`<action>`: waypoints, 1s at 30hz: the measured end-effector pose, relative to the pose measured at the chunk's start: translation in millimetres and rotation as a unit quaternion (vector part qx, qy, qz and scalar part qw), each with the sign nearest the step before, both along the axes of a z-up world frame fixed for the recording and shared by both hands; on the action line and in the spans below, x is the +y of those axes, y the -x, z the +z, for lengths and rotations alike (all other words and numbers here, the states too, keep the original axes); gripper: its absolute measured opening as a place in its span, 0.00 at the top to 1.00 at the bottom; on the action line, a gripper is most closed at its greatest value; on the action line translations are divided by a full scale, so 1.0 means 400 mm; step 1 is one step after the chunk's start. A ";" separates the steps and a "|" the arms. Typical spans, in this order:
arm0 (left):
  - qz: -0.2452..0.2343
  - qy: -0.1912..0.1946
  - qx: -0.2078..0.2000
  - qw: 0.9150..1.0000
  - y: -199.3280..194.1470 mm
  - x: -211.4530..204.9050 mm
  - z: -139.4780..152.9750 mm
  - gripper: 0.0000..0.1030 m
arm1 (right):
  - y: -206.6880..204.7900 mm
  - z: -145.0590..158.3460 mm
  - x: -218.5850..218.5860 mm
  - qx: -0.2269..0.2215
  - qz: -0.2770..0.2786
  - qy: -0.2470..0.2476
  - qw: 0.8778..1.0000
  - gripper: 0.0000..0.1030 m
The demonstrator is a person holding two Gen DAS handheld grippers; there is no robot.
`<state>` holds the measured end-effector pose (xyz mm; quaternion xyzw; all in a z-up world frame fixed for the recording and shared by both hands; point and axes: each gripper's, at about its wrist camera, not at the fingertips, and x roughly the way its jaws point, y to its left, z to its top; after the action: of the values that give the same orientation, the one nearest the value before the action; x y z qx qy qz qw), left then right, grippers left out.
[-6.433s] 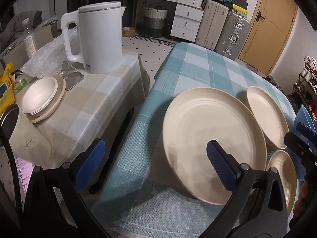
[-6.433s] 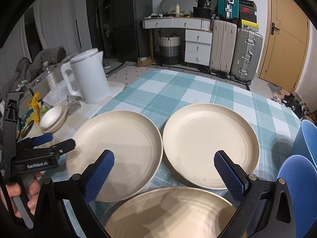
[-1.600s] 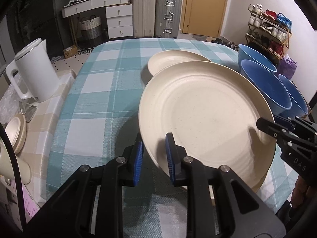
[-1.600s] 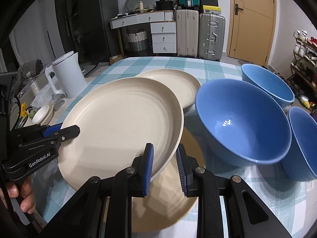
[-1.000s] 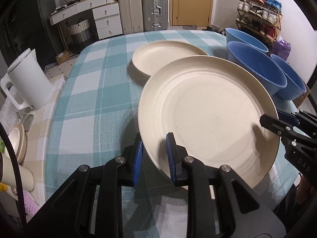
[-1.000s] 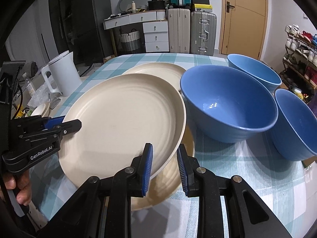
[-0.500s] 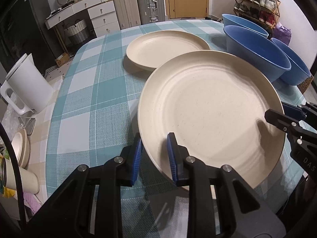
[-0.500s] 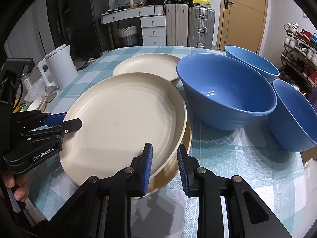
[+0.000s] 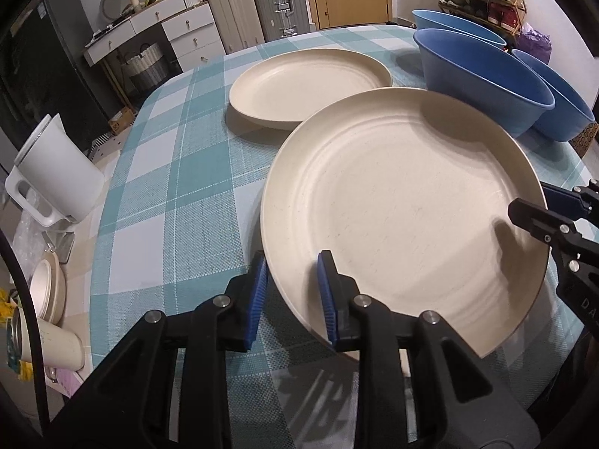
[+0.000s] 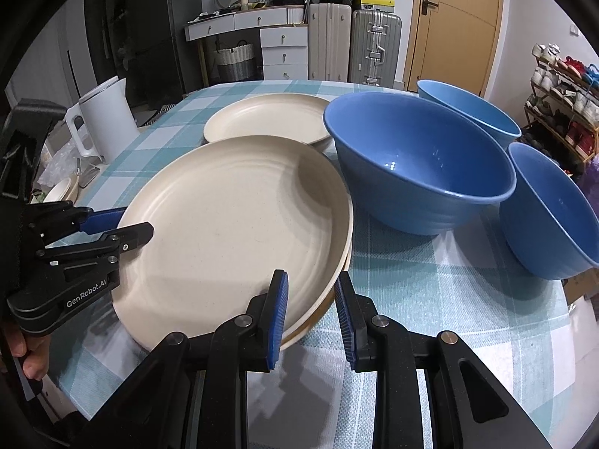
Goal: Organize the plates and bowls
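The large cream plate lay nested on a second cream plate whose rim showed just beneath it at about four o'clock, both on the teal checked tablecloth. The left gripper straddled the top plate's near rim, one blue pad under the edge and one on the inner face; the pads looked to be pinching the rim, though a slight gap could not be ruled out. The right gripper sat over the opposite rim in the same way, its jaws narrow with the stacked edges between them. In the right wrist view the left gripper entered from nine o'clock, a person's hand wrapped around its handle. A third cream plate rested flat on the cloth at twelve o'clock from the stack, just beside it. Three blue bowls stood at about two o'clock: a big bowl nearest the plates, a farther bowl behind it, and a third bowl to its right. A white kettle stood off the table at nine o'clock in the left wrist view, and suitcases lined the far wall.
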<state>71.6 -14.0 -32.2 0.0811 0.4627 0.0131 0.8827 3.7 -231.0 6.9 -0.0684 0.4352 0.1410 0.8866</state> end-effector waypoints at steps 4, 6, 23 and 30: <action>-0.001 -0.009 0.000 1.000 0.000 -0.006 -0.002 0.77 | 0.000 -0.003 0.005 -0.002 0.000 0.006 1.000 0.75; -0.001 -0.012 0.000 1.000 0.003 -0.008 -0.003 0.77 | 0.002 -0.004 0.009 -0.005 0.000 0.011 1.000 0.75; -0.001 0.026 0.008 1.000 0.000 0.014 -0.001 0.76 | 0.004 -0.022 0.003 -0.005 -0.004 0.017 1.000 0.68; 0.002 0.054 0.017 0.998 -0.005 0.028 -0.007 0.72 | 0.003 -0.036 0.001 0.007 0.004 0.012 1.000 0.58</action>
<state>73.8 -2.8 -35.1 0.0330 0.4782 -0.0117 0.8776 2.5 -230.8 -7.3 -0.0798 0.4429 0.1400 0.8820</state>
